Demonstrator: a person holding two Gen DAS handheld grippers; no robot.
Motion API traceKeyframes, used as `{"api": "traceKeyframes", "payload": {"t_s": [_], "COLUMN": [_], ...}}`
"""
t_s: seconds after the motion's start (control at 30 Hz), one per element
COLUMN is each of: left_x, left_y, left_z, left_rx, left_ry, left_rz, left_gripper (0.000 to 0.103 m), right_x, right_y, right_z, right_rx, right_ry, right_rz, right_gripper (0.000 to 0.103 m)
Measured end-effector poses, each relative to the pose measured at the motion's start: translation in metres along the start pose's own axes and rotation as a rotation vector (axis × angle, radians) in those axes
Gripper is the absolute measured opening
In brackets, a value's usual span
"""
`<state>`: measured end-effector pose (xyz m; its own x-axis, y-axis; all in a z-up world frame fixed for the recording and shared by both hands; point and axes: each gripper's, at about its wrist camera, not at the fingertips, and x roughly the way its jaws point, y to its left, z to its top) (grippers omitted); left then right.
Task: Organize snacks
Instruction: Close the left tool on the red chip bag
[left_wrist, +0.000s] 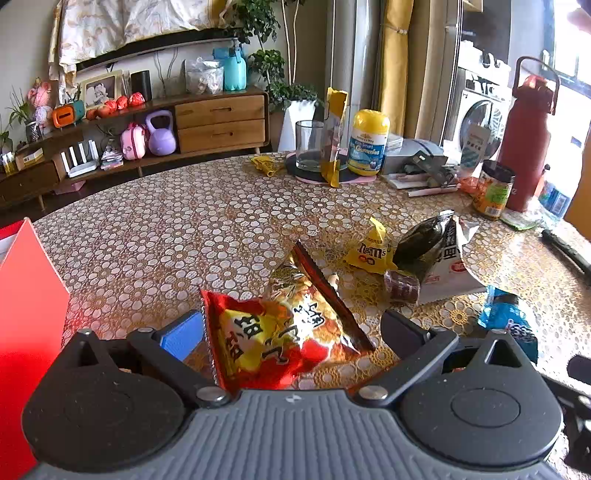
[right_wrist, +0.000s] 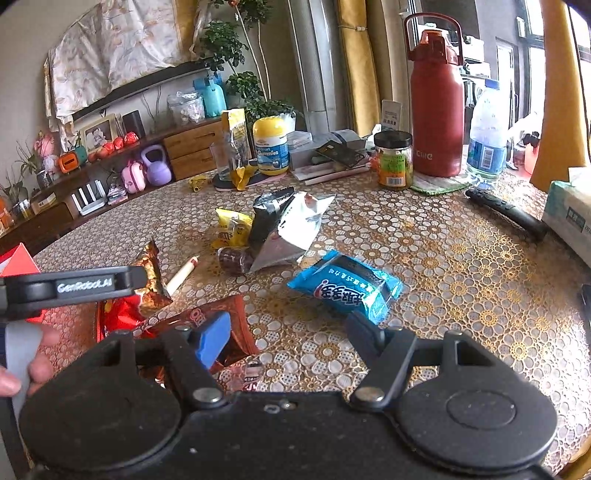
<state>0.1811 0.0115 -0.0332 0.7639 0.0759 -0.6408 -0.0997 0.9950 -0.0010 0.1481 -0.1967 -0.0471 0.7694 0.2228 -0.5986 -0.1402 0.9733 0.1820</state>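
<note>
One red snack bag, flat, long axis diagonal

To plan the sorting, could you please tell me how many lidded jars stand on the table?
2. A yellow-lidded gummies jar stands at the far edge near the glass; a black-lidded jar stands just left of the red flask. Clutter there may hide others.

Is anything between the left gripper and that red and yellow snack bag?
Nothing visible. The red and yellow snack bag lies on the table between the open fingers of the left gripper, pads not touching it.
</note>
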Motion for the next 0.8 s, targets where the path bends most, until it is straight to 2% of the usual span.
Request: {"api": "traceKeyframes", "payload": {"t_s": [0.43, 0.8], "left_x": [0.038, 0.042], "left_y": [-0.011, -0.004], "left_z": [-0.005, -0.013], "left_rx": [0.027, 0.020], "left_ry": [0.060, 0.045], "left_rz": [0.053, 0.024], "left_gripper": [0.103, 0.103], "right_x": [0.007, 0.037], "right_y": [-0.005, -0.022], "right_z": [0.000, 0.011], "right_rx": [0.009, -0.033], "right_ry": [0.003, -0.011], "right_rz": [0.009, -0.065], "right_gripper": [0.069, 0.070]}}
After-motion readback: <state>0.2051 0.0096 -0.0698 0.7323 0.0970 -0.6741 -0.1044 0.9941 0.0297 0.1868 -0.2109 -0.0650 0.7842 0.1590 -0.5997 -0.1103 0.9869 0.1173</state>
